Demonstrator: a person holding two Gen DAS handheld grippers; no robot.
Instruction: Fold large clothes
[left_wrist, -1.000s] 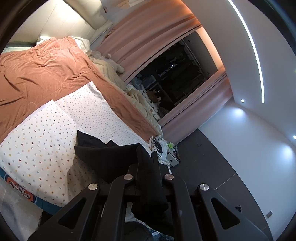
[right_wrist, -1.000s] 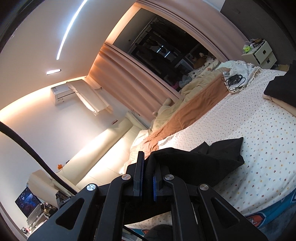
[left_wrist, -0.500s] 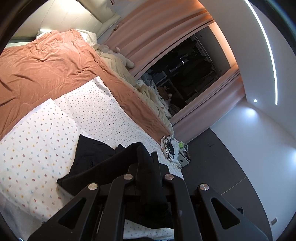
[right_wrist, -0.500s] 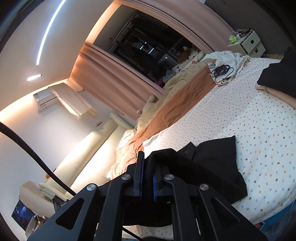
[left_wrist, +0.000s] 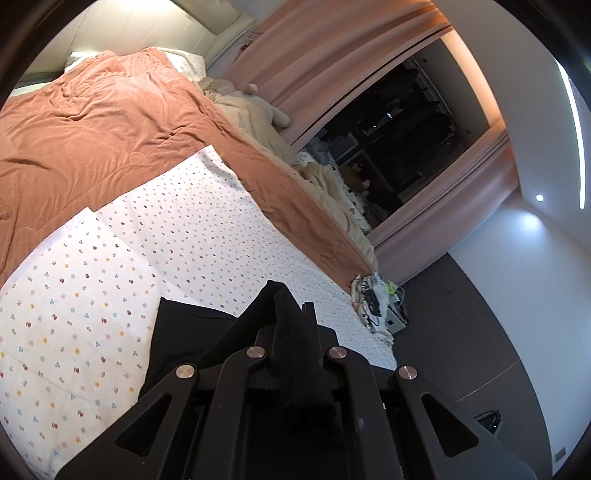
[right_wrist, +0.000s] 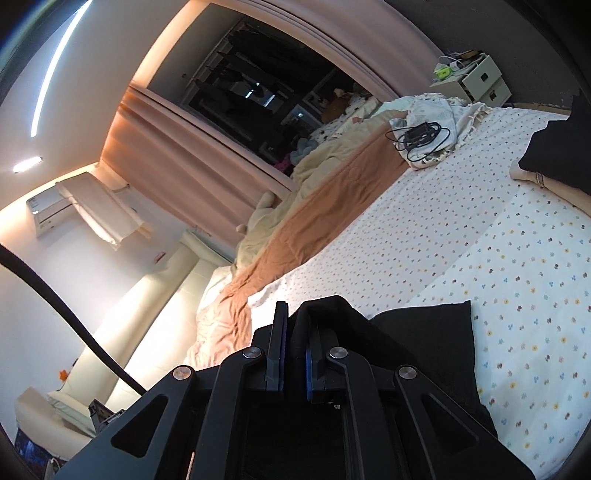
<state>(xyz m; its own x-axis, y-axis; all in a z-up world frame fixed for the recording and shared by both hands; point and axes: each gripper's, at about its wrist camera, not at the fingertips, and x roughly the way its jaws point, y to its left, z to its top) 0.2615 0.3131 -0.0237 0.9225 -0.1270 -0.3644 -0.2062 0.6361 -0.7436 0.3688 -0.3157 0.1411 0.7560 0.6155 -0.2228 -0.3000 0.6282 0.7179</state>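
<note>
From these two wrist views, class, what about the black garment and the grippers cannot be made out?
- Left wrist view: the black garment runs under the left gripper, so its near part and whole shape are hidden.
- Left wrist view: cloth covers the pads.
- Right wrist view: the garment drapes over the right gripper; the frame edge cuts its lower part.

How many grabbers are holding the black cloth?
2. The left gripper pinches one edge of the black cloth; the right gripper pinches another part, both above the dotted sheet.
</note>
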